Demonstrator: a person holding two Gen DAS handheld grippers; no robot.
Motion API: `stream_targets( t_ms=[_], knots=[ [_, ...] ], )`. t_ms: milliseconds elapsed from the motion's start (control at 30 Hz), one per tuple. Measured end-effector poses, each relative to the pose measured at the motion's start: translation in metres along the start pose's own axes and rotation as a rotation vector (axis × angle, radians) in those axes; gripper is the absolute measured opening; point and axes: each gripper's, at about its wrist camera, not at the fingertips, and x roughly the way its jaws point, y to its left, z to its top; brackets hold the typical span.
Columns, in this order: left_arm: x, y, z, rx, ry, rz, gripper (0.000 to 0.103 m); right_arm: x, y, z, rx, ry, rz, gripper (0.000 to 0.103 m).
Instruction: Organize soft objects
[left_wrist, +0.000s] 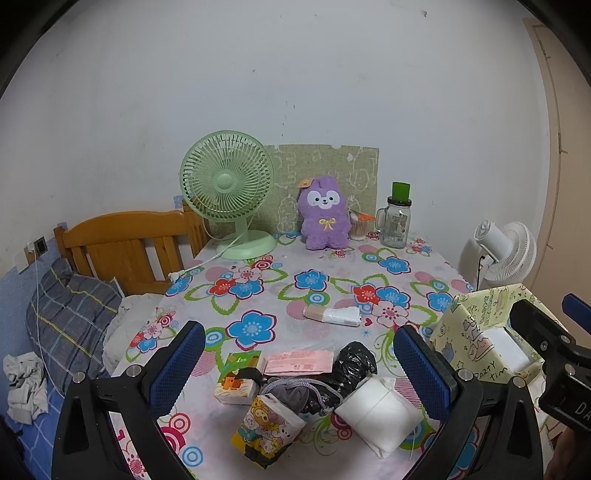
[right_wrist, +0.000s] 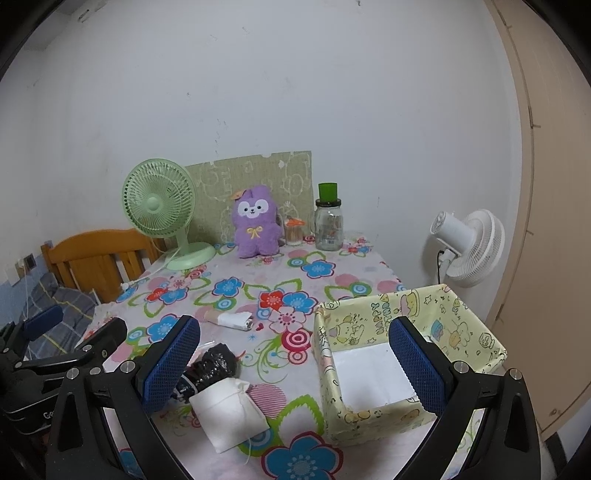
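A pile of soft things lies on the flowered tablecloth (left_wrist: 258, 291) near the front edge: a white cloth pouch (left_wrist: 376, 410), a black plastic bundle (left_wrist: 354, 363), a grey drawstring bag (left_wrist: 295, 395), a cartoon tissue pack (left_wrist: 266, 424), a green-orange tissue pack (left_wrist: 236, 380) and a pink packet (left_wrist: 299, 362). My left gripper (left_wrist: 299, 365) hovers open over this pile, holding nothing. The white pouch (right_wrist: 229, 413) and black bundle (right_wrist: 210, 369) also show in the right wrist view. My right gripper (right_wrist: 295, 365) stands open by the yellow cartoon fabric box (right_wrist: 354, 328), whose white bottom is bare.
At the back stand a green desk fan (left_wrist: 227, 192), a purple plush toy (left_wrist: 325, 218), a glass jar mug with green lid (left_wrist: 397, 218) and a toothpick cup (left_wrist: 358, 225). A small wrapped roll (left_wrist: 332, 315) lies mid-table. A bed with wooden headboard (left_wrist: 125, 243) is left; a white fan (right_wrist: 465, 247) is right.
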Motion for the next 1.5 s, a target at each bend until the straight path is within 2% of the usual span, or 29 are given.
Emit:
stream_targets(
  t_ms=[367, 733, 1133, 1500],
  knots=[
    [0.017, 0.008, -0.007, 0.007, 0.030, -0.008, 0.103, 0.021, 0.012, -0.005, -0.004, 0.036, 0.004, 0.103],
    [0.045, 0.025, -0.020, 0.022, 0.093, 0.008, 0.103, 0.052, 0.037, -0.018, -0.049, 0.092, 0.029, 0.103],
    [0.078, 0.040, -0.040, 0.063, 0.196, 0.022, 0.102, 0.082, 0.055, -0.033, -0.080, 0.168, 0.068, 0.103],
    [0.095, 0.053, -0.060, 0.049, 0.280, 0.022, 0.099, 0.099, 0.066, -0.048, -0.102, 0.224, 0.094, 0.103]
  ],
)
